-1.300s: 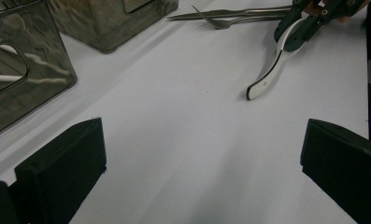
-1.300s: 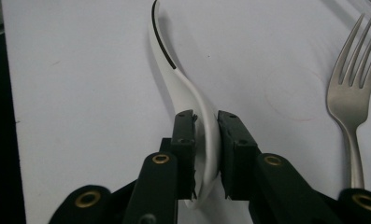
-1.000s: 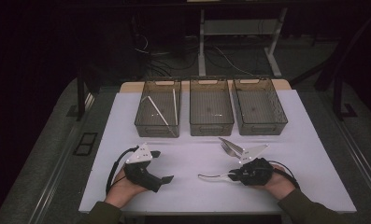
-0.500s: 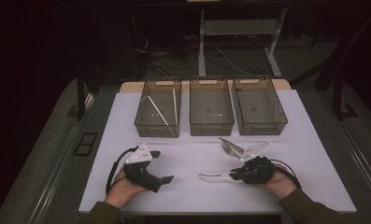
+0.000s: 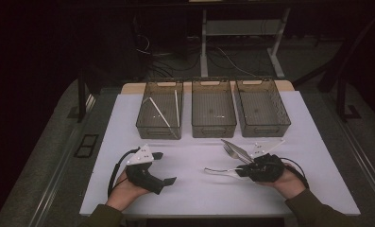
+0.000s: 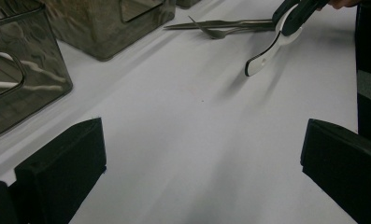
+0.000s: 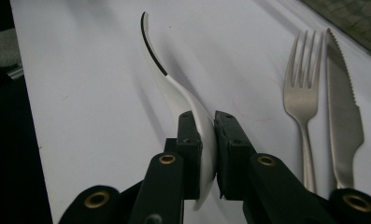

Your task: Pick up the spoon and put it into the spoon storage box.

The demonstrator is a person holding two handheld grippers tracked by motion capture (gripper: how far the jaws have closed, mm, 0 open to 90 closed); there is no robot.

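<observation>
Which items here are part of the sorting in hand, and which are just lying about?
In the job:
- white spoon, clamped in the right gripper
- fork and knife, on the table
- three bins

Lying about:
- cables on the floor
- left gripper, open, idle

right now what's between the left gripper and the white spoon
Only bare white table. The left gripper view looks across it to the white spoon, clamped in the right gripper.
</observation>
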